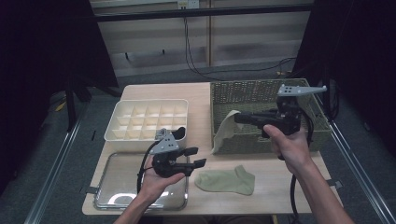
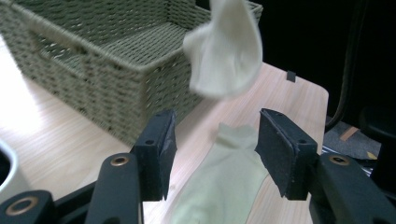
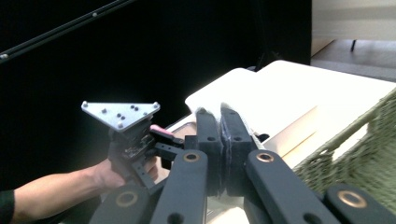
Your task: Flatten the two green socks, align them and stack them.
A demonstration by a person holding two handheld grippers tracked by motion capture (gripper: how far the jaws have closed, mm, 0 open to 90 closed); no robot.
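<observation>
1. The right tool (image 1: 239, 117) is clamped tight on a cream sock (image 1: 225, 130), which hangs from its jaws over the front wall of the woven basket (image 1: 261, 93)
2. In the right tool view the 2 black jaws press together with a sliver of pale cloth pinched between them
3. In the left tool view the cream sock (image 2: 224, 51) dangles in the air in front of the woven basket (image 2: 93, 51), clear of the worktop (image 2: 56, 135)
4. The left tool (image 1: 196, 157) sits over the near right corner of the metal tray (image 1: 116, 186), its jaws roughly half apart with nothing between them
5. A green sock (image 1: 226, 180) lies flat on the worktop (image 1: 280, 186), just right of the left tool and in front of the basket
6. In the left tool view the green sock (image 2: 224, 177) lies beyond the gap between the 2 pads, untouched by either
7. A white compartment box (image 1: 147, 119) stands behind the tray, left of the basket, with something dark in its near right cell
8. The left hand (image 1: 161, 179) and right hand (image 1: 289, 144) each grip their tool from below
</observation>
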